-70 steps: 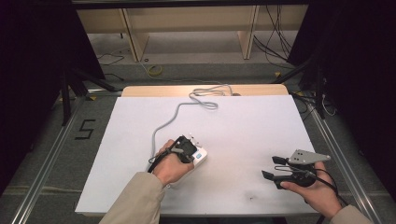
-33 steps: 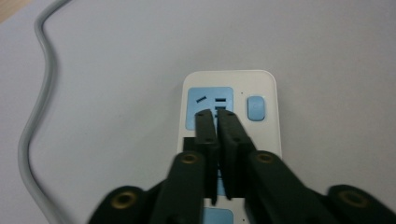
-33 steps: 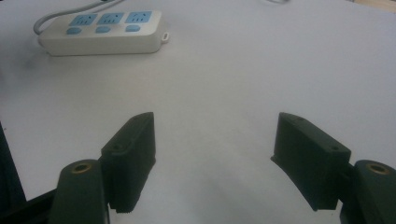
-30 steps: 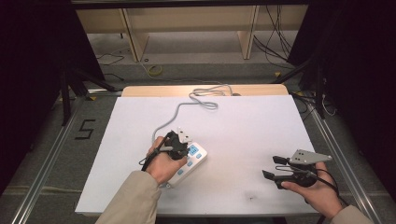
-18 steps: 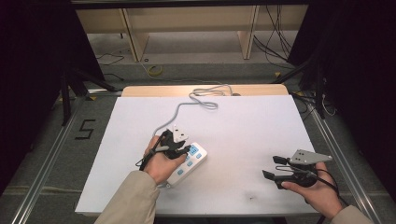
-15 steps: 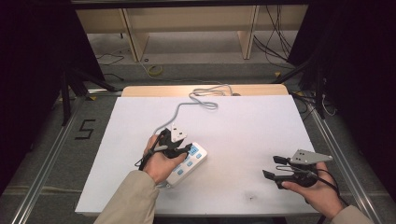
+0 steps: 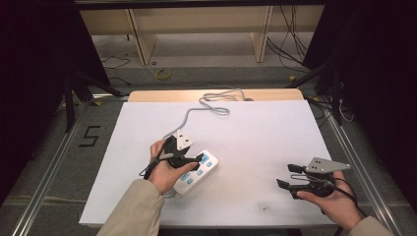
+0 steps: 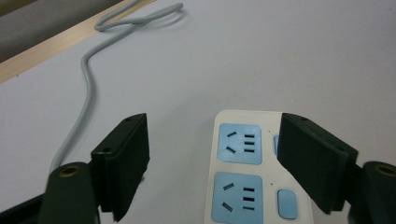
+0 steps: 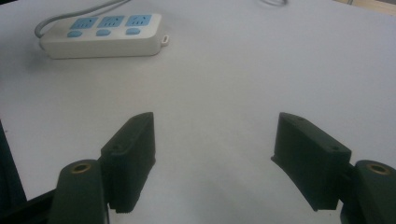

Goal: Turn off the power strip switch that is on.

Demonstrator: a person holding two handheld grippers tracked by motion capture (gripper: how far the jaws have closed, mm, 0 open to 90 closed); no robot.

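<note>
Power strip point(image 7: 196, 169) lies flat on the white table point(image 7: 255, 142), left of centre and angled, sockets up; its grey cord point(image 7: 189, 114) runs off toward the far edge and loops there. Left gripper point(image 7: 184, 158) sits right over it. In the left gripper view the strip point(image 8: 252, 168) is partly between the jaws but the pads aren't pressing it: jaws have just been opening, so it's released, nothing gripped.

Looks like we've just set the strip down. To finish clean:
- lift the left gripper point(image 8: 215, 158) straight up and back, jaws kept wide; the right-hand pad is over the strip's edge, so a sideways pull would likely drag it
- keep clear of the cord point(image 8: 86, 93) beside the left pad, a snag would swing the strip round
- don't brush the switches next to the sockets

Right gripper point(image 7: 294, 178) is well apart at the near right, jaws spread, empty. From the right gripper view the strip point(image 9: 100, 35) lies undisturbed. We'd leave that hand parked; no need for it here.
</note>
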